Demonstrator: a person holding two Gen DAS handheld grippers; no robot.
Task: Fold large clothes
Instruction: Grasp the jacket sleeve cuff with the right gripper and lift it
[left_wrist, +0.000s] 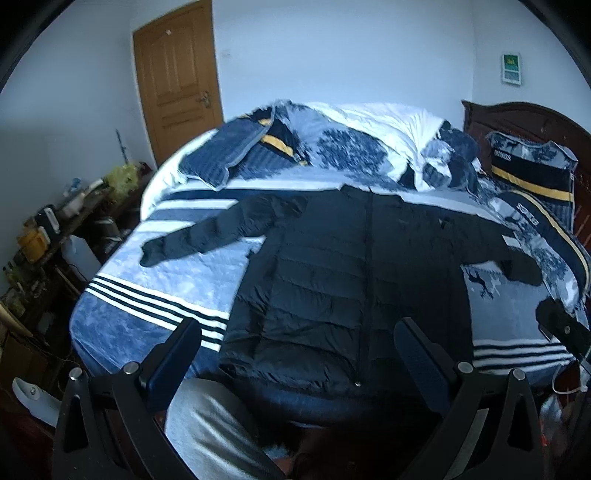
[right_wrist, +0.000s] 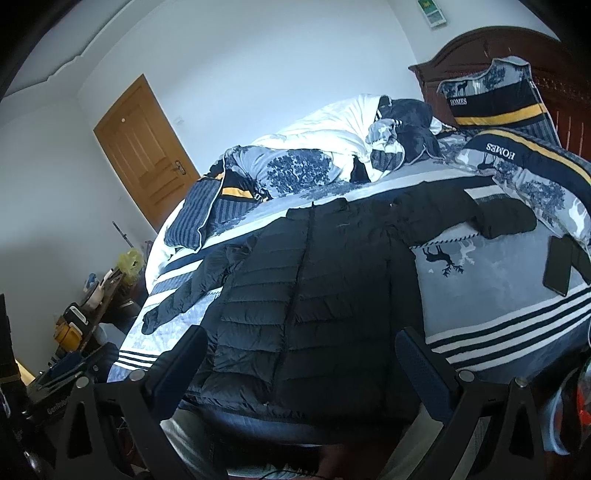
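Pillows (left_wrist: 532, 177), duvet (left_wrist: 369, 125) and phone (right_wrist: 557, 269) surround spread jacket (left_wrist: 332, 277).

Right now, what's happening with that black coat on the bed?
A person holds a two-finger gripper in each hand, about to fold the black puffer jacket. It lies zipped and spread flat on the bed, both sleeves stretched out sideways. The left gripper and right gripper hover near its hem, jaws open, holding nothing. No fold is made yet.

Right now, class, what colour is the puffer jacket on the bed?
Black puffer jacket, clearest in the right wrist view.
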